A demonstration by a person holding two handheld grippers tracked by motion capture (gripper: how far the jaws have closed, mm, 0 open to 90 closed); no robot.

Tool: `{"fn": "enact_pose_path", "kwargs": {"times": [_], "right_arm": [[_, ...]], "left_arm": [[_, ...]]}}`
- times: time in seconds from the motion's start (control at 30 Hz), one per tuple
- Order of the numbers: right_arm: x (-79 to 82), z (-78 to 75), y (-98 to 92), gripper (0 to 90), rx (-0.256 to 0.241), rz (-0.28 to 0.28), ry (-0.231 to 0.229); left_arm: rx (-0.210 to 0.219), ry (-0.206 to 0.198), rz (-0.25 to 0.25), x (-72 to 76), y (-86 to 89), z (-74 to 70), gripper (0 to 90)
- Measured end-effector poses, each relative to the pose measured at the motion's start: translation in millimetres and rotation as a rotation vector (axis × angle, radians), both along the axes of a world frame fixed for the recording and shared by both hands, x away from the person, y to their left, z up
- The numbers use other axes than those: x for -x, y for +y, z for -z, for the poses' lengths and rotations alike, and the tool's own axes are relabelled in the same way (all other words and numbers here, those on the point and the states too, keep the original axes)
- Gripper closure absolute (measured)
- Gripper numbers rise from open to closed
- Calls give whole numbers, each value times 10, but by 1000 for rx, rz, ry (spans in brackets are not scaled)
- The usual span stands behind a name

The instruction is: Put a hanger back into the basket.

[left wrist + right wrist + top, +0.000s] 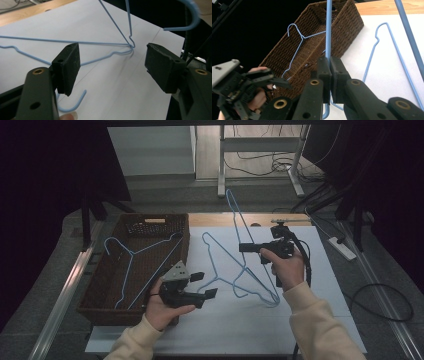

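My right gripper (243, 247) is shut on the wire of a blue hanger (239, 215) and holds it tilted up, hook high, with its low corner near the white table top (240, 325). In the right gripper view the jaws (329, 65) pinch that wire (328, 30). A second blue hanger (212, 262) lies flat on the table between the hands. My left gripper (207, 285) hovers open just left of it; in the left gripper view the open gripper (112, 67) frames the hanger's wires (107, 56). A third blue hanger (132, 254) rests across the brown wicker basket (150, 222).
The basket stands along the table's left side, also seen in the right gripper view (342, 22). A wooden strip (215, 220) runs along the far edge. A power strip (342, 247) and cables lie on the floor at right.
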State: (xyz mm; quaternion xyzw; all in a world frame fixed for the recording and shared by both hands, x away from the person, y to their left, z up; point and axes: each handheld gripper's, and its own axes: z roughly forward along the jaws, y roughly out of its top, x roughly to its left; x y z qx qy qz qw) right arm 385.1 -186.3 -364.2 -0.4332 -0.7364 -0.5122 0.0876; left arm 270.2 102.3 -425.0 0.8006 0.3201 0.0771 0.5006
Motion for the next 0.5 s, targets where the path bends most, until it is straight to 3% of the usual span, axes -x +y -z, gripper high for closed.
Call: {"fn": "enact_pose_path", "kwargs": {"times": [0.2,0.5], "right_arm": [[11,-89,-34,879,3,19,-6],[39,-303,-137,879,-47,41,-9]], "left_arm": [[15,13,23,-107,-201,13,295],[15,15,40,-145,-260,37,298]]}}
